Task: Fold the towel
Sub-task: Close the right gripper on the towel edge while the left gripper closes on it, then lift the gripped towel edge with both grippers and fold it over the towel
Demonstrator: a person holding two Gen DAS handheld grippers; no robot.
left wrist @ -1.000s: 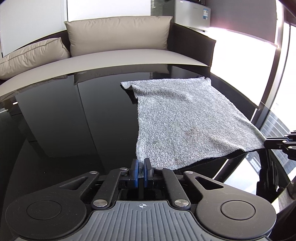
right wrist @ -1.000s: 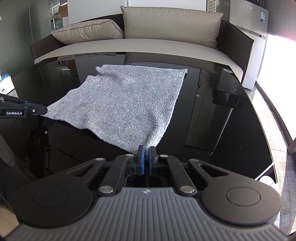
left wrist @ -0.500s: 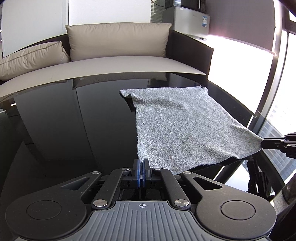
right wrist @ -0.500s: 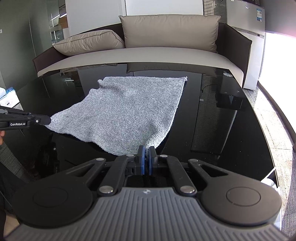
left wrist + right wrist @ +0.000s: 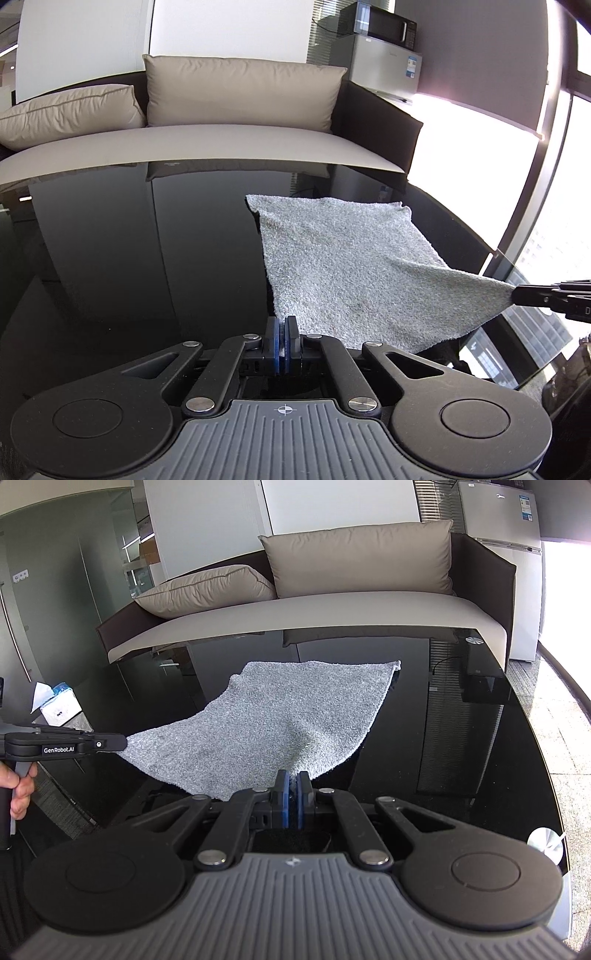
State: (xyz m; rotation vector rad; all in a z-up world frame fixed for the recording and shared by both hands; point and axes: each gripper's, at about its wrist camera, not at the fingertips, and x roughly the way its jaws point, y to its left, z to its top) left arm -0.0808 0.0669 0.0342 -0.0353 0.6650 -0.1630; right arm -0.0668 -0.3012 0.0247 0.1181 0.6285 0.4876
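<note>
A grey towel (image 5: 354,266) lies on the black glass table (image 5: 147,258), its far edge resting on the glass and its near edge lifted. My left gripper (image 5: 282,332) is shut on the near left corner. My right gripper (image 5: 293,782) is shut on the near right corner of the towel (image 5: 280,716). Each gripper shows in the other's view: the right one (image 5: 517,295) at the right edge, the left one (image 5: 123,743) at the left edge. The towel sags slightly between the two held corners.
A beige sofa (image 5: 221,122) with cushions runs behind the table. A fridge with a microwave (image 5: 384,55) stands at the back right. A tissue box (image 5: 59,701) sits off the table's left. The table's right edge (image 5: 546,775) is near a bright window.
Both grippers have risen and pulled the towel's near edge up off the glass; the far edge has stayed on the table. Both stay shut on their corners.
</note>
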